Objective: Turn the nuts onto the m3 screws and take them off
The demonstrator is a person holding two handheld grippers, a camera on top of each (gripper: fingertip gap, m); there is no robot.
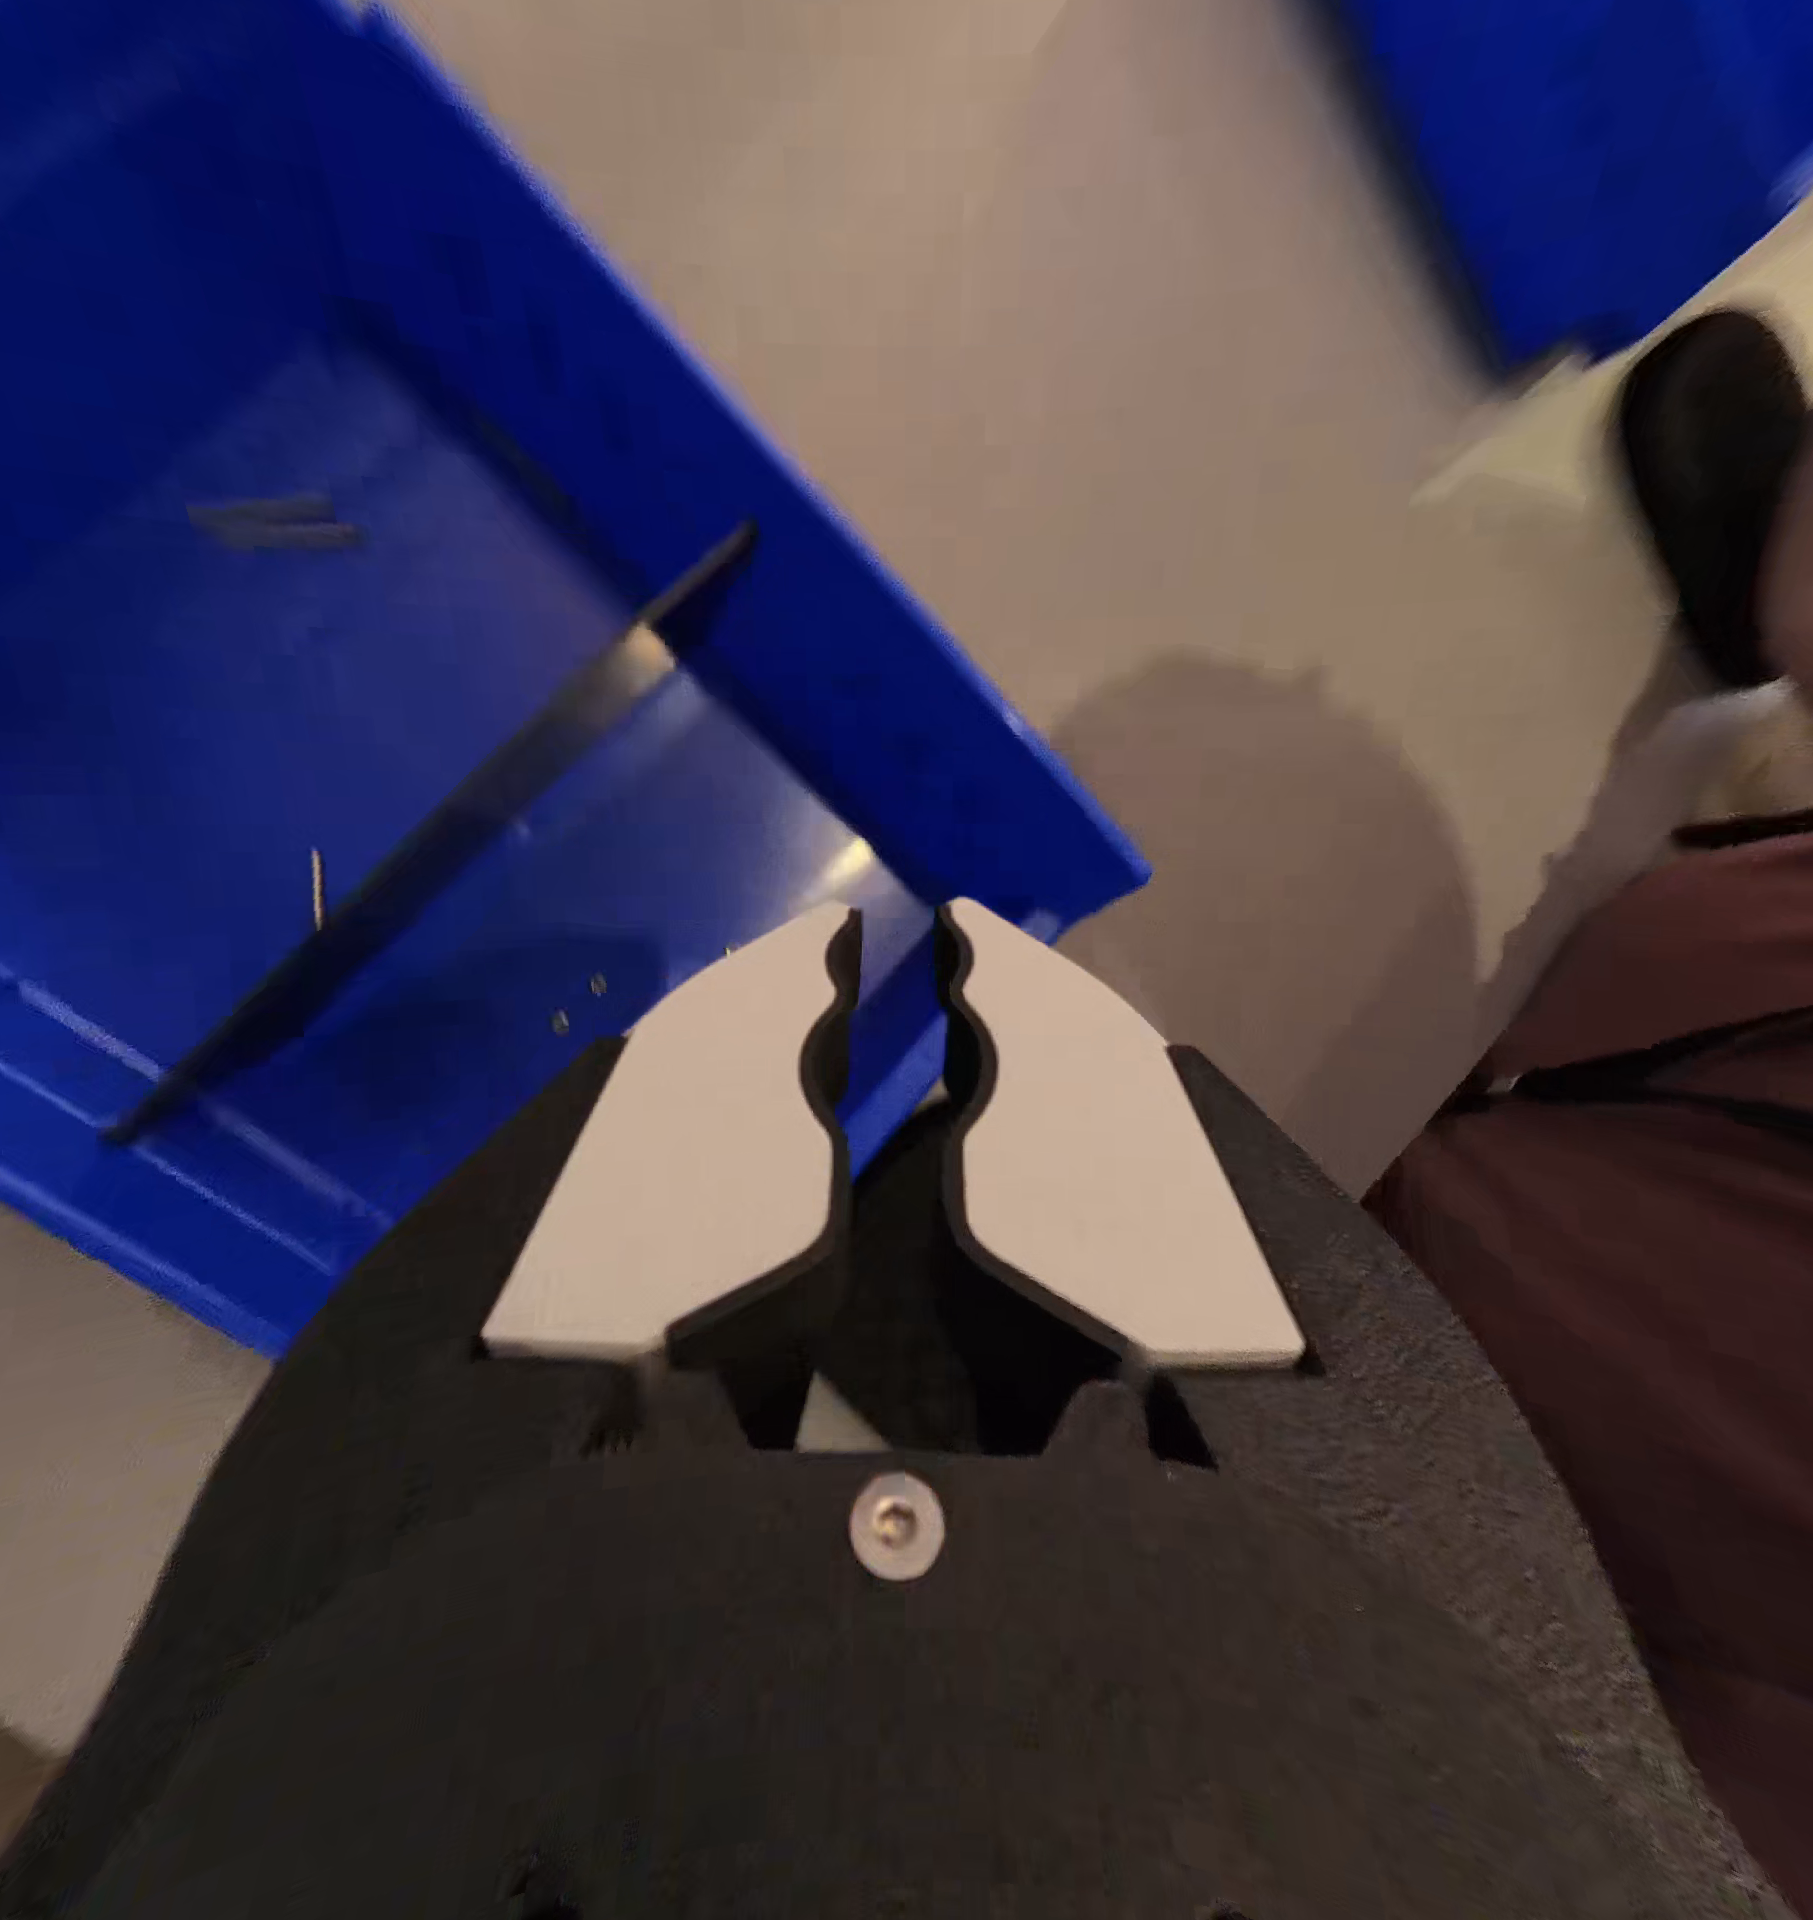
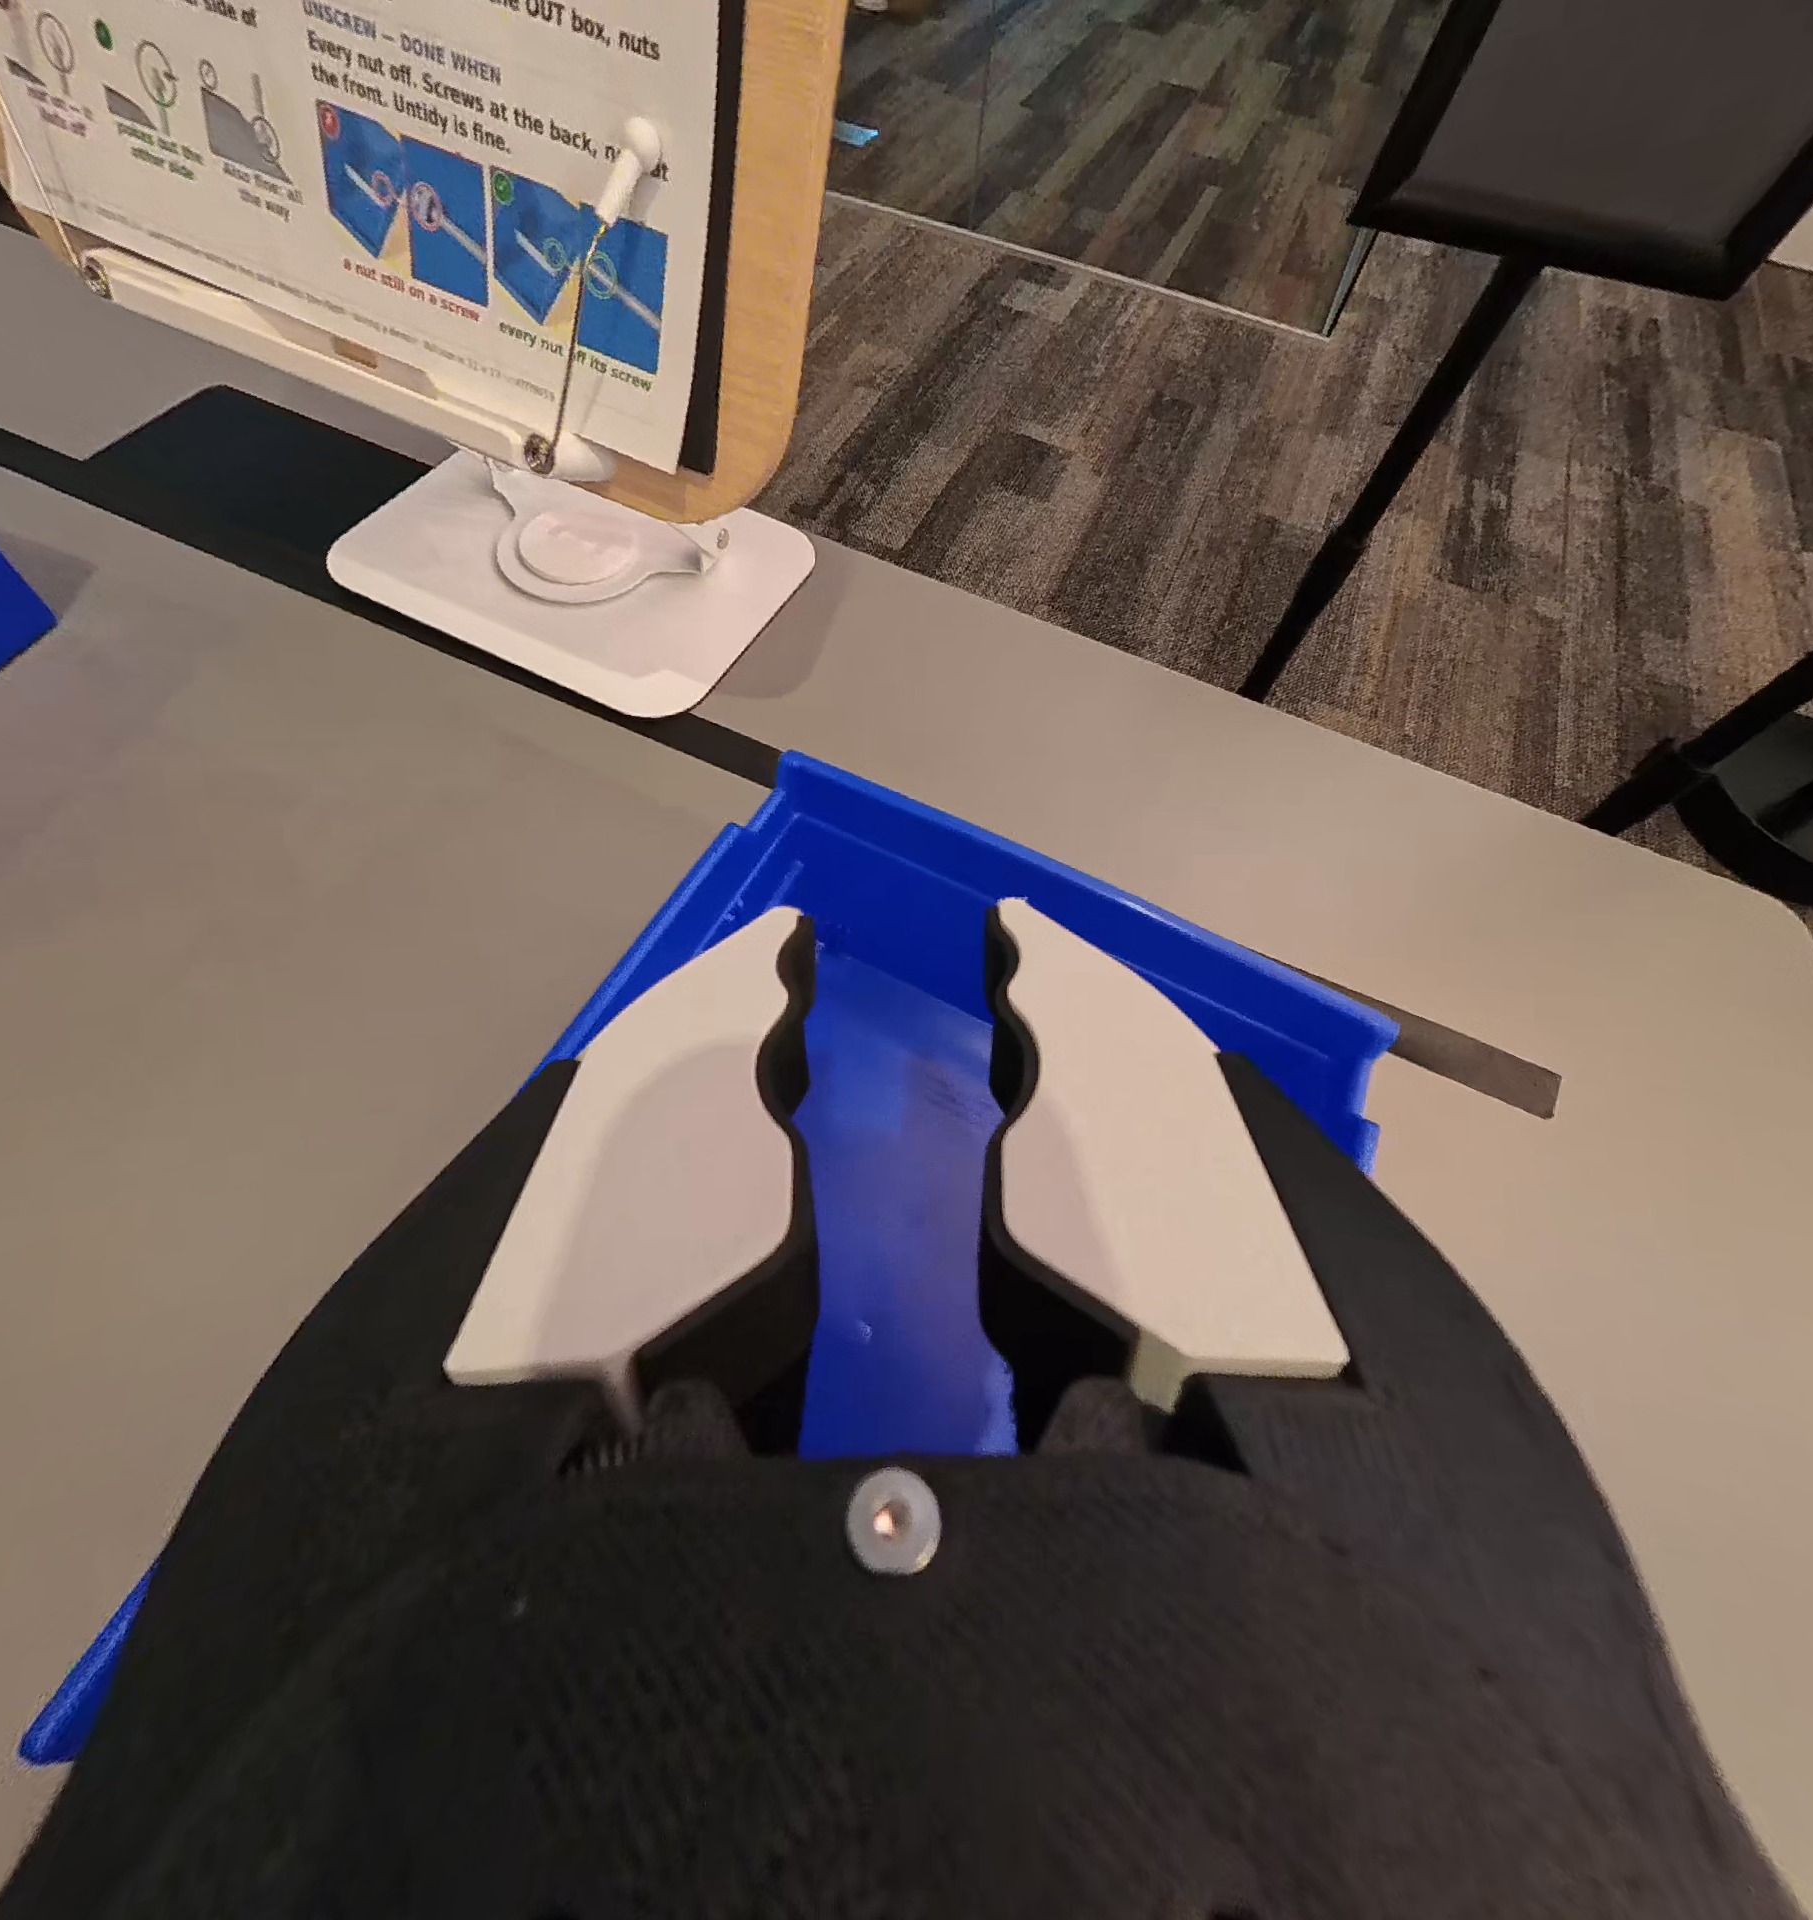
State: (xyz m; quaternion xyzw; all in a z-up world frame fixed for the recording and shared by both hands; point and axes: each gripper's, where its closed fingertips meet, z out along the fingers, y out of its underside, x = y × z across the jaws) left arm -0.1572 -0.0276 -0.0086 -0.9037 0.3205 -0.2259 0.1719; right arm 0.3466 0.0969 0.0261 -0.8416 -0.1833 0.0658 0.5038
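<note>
Found the screws [image 1: 273,520] loose on the floor of a blue bin [image 1: 673,582] in the left wrist view, beyond a thin black divider [image 1: 434,831], with one more screw [image 1: 317,888] just beside that divider. Made out two small nuts [image 1: 578,1003] on the near side of it, apart from the screws. Could not tell through the blur whether any nut sat on a thread.

Saw the left gripper [image 1: 897,914] hanging over the near corner of that bin, narrowed to a slim gap with nothing in it. Saw the right gripper [image 2: 897,914] parted moderately and likewise empty, poised above a second blue bin [image 2: 1193,997] whose visible floor looked bare, with a flat metal strip [image 2: 1473,1075] poking past its far wall.

Judged the step to be the fetching of parts, no threading begun. Reckoned the next move to call for a dip into the first bin and a fine pinch on one screw, the other gripper then taking a nut; expected such small pieces to slip easily.

Noted a plain grey table [image 2: 258,935] under both bins, an instruction sheet [image 2: 414,156] on a white stand [image 2: 569,582] at its far edge, patterned plank-style flooring [image 2: 1141,416] beyond, and black furniture legs [image 2: 1401,457].
</note>
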